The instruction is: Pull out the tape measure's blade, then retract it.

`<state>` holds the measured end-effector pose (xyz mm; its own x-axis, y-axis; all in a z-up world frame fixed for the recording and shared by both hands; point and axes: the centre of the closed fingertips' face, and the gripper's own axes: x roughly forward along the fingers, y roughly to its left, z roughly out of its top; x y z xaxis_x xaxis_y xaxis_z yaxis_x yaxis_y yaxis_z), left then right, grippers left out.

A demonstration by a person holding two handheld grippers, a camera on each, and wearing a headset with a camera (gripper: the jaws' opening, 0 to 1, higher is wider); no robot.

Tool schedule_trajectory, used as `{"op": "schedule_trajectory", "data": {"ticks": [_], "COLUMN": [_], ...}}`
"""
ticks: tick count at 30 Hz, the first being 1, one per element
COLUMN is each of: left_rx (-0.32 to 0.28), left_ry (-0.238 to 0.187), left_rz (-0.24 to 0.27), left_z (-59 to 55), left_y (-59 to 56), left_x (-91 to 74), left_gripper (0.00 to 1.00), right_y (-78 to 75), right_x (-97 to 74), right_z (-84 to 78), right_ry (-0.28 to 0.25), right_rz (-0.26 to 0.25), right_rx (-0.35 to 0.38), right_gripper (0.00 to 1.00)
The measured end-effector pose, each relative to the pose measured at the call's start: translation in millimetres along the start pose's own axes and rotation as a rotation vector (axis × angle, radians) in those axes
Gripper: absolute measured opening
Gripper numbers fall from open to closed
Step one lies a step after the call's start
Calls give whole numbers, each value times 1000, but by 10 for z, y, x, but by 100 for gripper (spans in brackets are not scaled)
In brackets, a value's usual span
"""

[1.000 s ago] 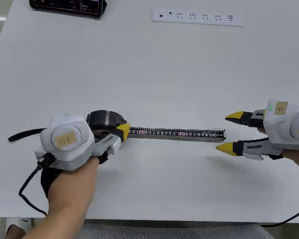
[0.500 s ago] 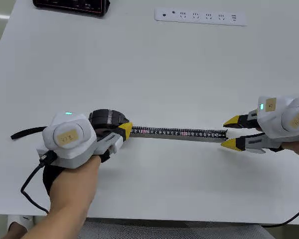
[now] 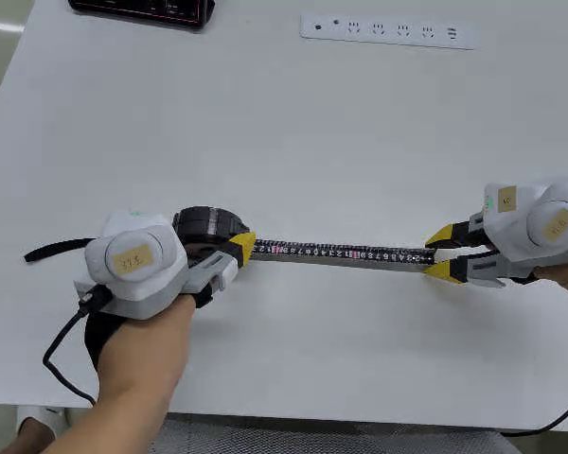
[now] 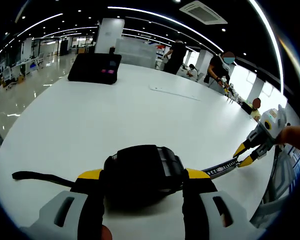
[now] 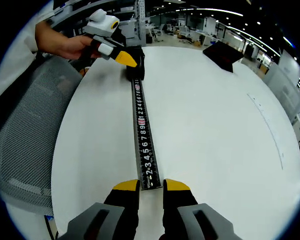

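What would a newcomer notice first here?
The marked blade lies stretched flat across the white table, running between the two grippers. The left gripper clamps the black tape measure at the left end, and the right gripper pinches the blade's tip at the right end. A white power strip lies near the table's far edge.

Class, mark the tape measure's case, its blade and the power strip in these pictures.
tape measure case (image 3: 206, 225): head view, top of the black housing.
blade (image 3: 341, 253): head view, midway along the printed strip.
power strip (image 3: 388, 30): head view, middle of its white body.
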<state>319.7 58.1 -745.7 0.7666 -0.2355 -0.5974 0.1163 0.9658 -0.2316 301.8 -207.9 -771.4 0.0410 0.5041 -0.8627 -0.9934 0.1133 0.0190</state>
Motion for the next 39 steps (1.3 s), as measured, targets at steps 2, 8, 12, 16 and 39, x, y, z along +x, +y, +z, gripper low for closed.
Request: {"op": "schedule_trajectory", "data": {"ticks": [2, 8, 12, 16, 39], "left_rx": [-2, -4, -8, -12, -1], "left_ry": [0, 0, 0, 1, 24], "left_rz": [0, 0, 2, 4, 0], "left_z": [0, -2, -2, -4, -24], "left_y": [-1, 2, -1, -2, 17], "left_x": [1, 6, 6, 9, 17], "left_gripper": [59, 59, 60, 60, 57], "right_y": [2, -3, 1, 1, 8], "right_x": [8, 18, 21, 23, 39], "right_z": [-6, -20, -23, -22, 11], "right_ry": [6, 20, 26, 26, 19], "right_rz": [0, 1, 0, 0, 7], "right_rx": [-9, -25, -30, -23, -17], "right_gripper": [14, 12, 12, 11, 11]}}
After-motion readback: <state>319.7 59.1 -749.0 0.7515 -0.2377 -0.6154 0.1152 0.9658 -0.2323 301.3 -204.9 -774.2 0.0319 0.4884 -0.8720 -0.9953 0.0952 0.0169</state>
